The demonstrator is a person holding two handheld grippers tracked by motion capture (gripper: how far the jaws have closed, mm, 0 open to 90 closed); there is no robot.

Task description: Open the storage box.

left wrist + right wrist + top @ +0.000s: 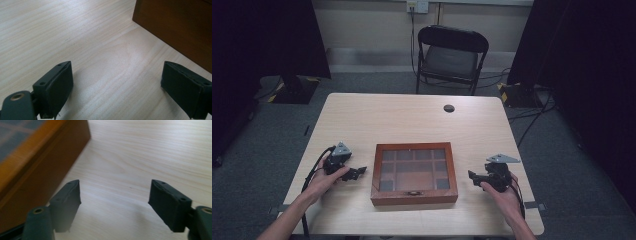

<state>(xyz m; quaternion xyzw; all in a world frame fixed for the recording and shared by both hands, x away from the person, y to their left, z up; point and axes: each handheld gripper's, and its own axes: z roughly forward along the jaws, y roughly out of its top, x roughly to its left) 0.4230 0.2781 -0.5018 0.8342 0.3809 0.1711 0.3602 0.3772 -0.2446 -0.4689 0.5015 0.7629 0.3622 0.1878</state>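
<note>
A brown wooden box (414,173) with a glass lid and several compartments sits shut near the table's front middle. My left gripper (359,172) rests just left of the box, pointing at its side; its jaws stand open over bare wood, with the box wall (180,27) at the upper right. On the box's right, my right gripper (472,175) points at the other side, open, nothing between its jaws. The box's corner (37,162) lies at the left in the right gripper view.
The light wooden table (412,120) has a round cable hole (449,108) near its far edge. A black folding chair (451,57) stands behind the table. Dark curtains hang at both sides, with cables on the floor at the right.
</note>
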